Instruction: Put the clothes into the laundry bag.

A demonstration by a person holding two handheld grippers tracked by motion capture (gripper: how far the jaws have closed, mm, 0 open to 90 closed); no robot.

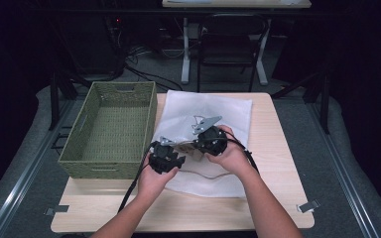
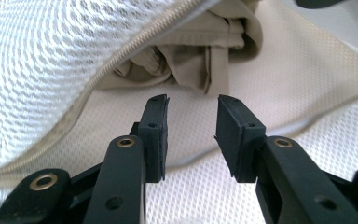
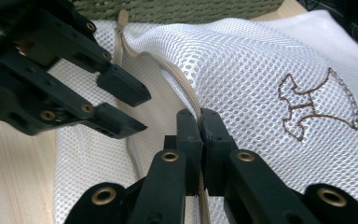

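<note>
A white mesh bag (image 3: 242, 65) lies on the wooden surface (image 1: 278, 148), just beside a green woven basket (image 1: 110, 130). The bag is soft net with tiny holes. A little brown dog shape (image 3: 314, 103) is stitched on it, with no words. Its tan zipper (image 3: 186, 91) is open, and a crumpled beige cloth (image 2: 200, 51) sits inside. The right gripper (image 3: 200, 122) pinches the zipper edge and holds it up. The left gripper (image 2: 192, 119) is spread apart, holding nothing, at the bag's mouth, near the cloth.

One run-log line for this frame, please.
right gripper: shut on mesh bag zipper edge, lifting | left gripper: open, facing beige garment inside
</note>
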